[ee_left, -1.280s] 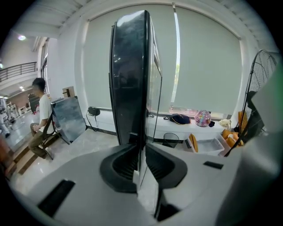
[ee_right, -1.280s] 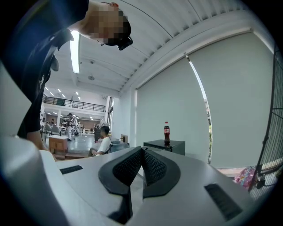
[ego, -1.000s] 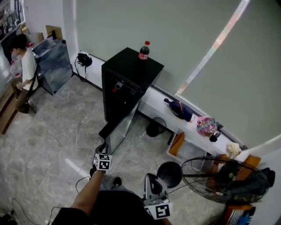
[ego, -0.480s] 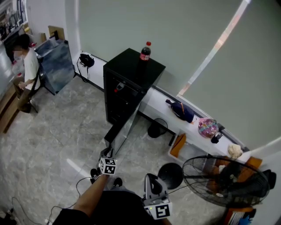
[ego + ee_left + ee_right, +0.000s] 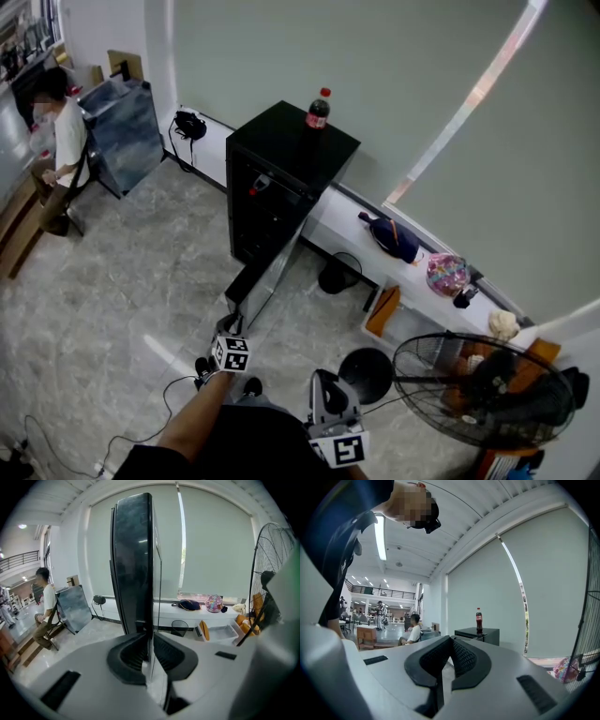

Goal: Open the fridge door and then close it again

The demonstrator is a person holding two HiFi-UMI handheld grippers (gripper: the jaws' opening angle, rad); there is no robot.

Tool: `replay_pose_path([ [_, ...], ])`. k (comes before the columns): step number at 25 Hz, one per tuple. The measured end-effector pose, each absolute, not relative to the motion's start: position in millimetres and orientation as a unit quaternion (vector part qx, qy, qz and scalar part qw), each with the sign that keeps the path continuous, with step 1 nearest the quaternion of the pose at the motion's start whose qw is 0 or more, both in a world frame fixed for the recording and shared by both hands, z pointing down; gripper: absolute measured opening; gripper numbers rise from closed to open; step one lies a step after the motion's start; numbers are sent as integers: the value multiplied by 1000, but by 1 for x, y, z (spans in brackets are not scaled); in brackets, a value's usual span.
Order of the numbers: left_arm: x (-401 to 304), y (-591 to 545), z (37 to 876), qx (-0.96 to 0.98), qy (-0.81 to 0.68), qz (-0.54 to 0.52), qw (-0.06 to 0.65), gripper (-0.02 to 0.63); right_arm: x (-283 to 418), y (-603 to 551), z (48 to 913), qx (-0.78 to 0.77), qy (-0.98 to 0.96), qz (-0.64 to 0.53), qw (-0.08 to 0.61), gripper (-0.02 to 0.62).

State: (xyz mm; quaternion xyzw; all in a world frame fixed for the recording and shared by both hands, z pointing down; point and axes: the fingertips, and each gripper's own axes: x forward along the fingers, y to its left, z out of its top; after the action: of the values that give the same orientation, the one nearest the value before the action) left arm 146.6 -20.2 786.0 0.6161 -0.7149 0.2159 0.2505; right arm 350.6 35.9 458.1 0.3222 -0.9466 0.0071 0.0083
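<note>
A small black fridge (image 5: 281,169) stands against the wall with a cola bottle (image 5: 317,109) on top. Its door (image 5: 265,279) is swung open toward me. My left gripper (image 5: 228,330) is shut on the door's free edge. In the left gripper view the door (image 5: 133,559) stands edge-on, and the left gripper (image 5: 151,645) clamps its thin edge between the pads. My right gripper (image 5: 323,382) hangs low by my body, away from the fridge. In its own view the right gripper (image 5: 451,654) is shut on nothing, with the fridge (image 5: 480,633) off in the distance.
A large floor fan (image 5: 478,384) stands at the right with a black round stool (image 5: 364,367) beside it. A white ledge (image 5: 339,217) along the wall carries bags, and a bin (image 5: 335,272) sits beneath. A person (image 5: 58,141) sits at far left. Cables (image 5: 56,439) lie on the floor.
The left gripper has come slightly nearer to me, still holding the door edge. The right gripper has not moved.
</note>
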Motion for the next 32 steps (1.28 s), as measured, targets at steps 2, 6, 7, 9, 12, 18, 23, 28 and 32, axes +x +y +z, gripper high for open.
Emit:
replay_pose_path([
  [2, 144, -20, 785, 618, -714, 217, 248, 44, 346, 34, 457, 323, -946, 6, 7, 9],
  [6, 135, -19, 784, 622, -712, 217, 242, 43, 334, 34, 456, 329, -944, 10, 7, 9],
  [7, 131, -19, 784, 624, -712, 216, 241, 43, 329, 34, 455, 330, -944, 9, 6, 8],
  [9, 124, -20, 785, 627, -708, 217, 243, 44, 319, 34, 457, 333, -943, 8, 7, 9],
  [12, 112, -20, 785, 633, -700, 221, 244, 44, 304, 34, 459, 339, -941, 5, 9, 9],
  [18, 84, -26, 786, 651, -684, 222, 242, 44, 266, 36, 455, 354, -935, 6, -2, 9],
  [23, 62, -31, 777, 664, -672, 223, 240, 46, 241, 38, 459, 363, -931, 25, -2, 9],
  [28, 39, -39, 788, 678, -660, 218, 240, 49, 223, 39, 461, 384, -922, 50, -17, 9],
  [32, 25, -48, 783, 689, -650, 221, 231, 51, 216, 41, 464, 397, -916, 53, -33, 9],
])
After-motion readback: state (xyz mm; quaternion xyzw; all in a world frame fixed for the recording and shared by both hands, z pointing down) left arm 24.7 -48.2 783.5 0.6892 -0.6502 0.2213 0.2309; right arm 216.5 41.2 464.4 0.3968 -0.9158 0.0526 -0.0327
